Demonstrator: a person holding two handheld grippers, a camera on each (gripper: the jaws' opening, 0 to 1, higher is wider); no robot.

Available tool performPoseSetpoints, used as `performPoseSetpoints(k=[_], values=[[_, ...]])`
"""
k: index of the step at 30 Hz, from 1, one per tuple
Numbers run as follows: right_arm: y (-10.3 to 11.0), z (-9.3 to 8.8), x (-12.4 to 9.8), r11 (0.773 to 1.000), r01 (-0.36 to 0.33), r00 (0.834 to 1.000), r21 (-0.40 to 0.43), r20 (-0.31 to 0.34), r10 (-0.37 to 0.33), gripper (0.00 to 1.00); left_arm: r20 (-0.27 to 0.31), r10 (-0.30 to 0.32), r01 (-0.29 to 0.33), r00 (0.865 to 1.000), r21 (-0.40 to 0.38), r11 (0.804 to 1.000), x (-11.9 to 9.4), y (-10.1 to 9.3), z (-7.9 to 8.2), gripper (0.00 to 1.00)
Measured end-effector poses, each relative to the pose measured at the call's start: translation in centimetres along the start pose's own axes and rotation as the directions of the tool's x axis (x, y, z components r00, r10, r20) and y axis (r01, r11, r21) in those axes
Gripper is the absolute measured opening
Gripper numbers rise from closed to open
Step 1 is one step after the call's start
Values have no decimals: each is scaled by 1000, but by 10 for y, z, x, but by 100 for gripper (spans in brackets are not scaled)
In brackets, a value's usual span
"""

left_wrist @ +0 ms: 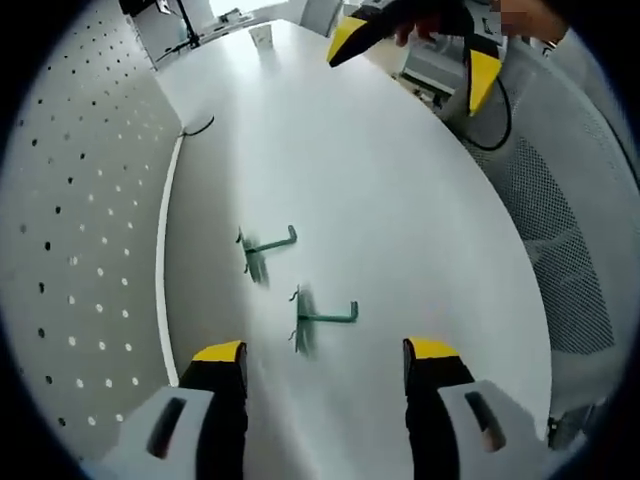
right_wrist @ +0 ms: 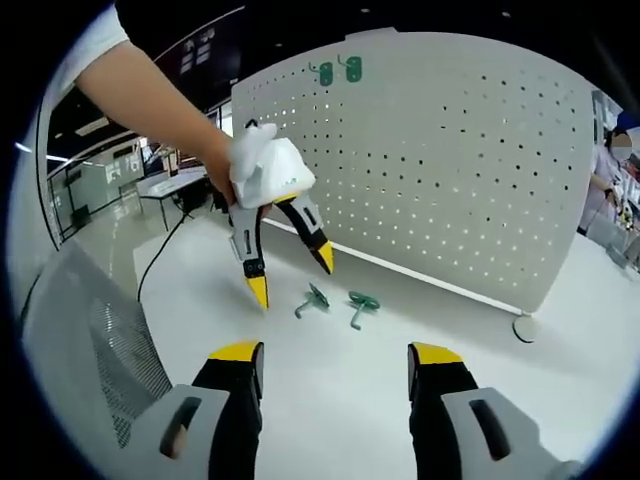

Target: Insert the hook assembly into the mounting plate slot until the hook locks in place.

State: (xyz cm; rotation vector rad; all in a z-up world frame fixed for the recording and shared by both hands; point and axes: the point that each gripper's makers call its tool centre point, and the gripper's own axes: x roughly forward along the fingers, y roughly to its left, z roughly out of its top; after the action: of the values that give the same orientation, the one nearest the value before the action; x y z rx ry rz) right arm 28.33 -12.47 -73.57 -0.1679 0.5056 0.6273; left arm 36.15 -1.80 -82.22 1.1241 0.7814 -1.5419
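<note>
I see two small green metal hooks lying on the white table [left_wrist: 400, 180], the nearer hook [left_wrist: 322, 318] and the farther hook [left_wrist: 265, 246], both close to the white perforated mounting board [right_wrist: 450, 150]. My left gripper [left_wrist: 325, 365] is wide open above them and holds nothing. My right gripper [right_wrist: 335, 365] is also wide open and empty. Two more green hooks [right_wrist: 338, 70] hang on the board top.
</note>
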Motion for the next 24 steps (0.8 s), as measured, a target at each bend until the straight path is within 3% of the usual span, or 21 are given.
performPoseSetpoints(k=[9,13,24], values=[[0,0,0,1000,-1,1000,-1,0,1,56,-23,-32,33,999,40,999,7,0,3,62],[-1,1,-1,1000,3,1000,4,2,-3,55,-53,-53,56,997,64,996,11,-1,0,56],[-5,2,-2,1000,16,1000,8,8,-16,52,-38,-72,74,997,58,996,11,0,0,55]])
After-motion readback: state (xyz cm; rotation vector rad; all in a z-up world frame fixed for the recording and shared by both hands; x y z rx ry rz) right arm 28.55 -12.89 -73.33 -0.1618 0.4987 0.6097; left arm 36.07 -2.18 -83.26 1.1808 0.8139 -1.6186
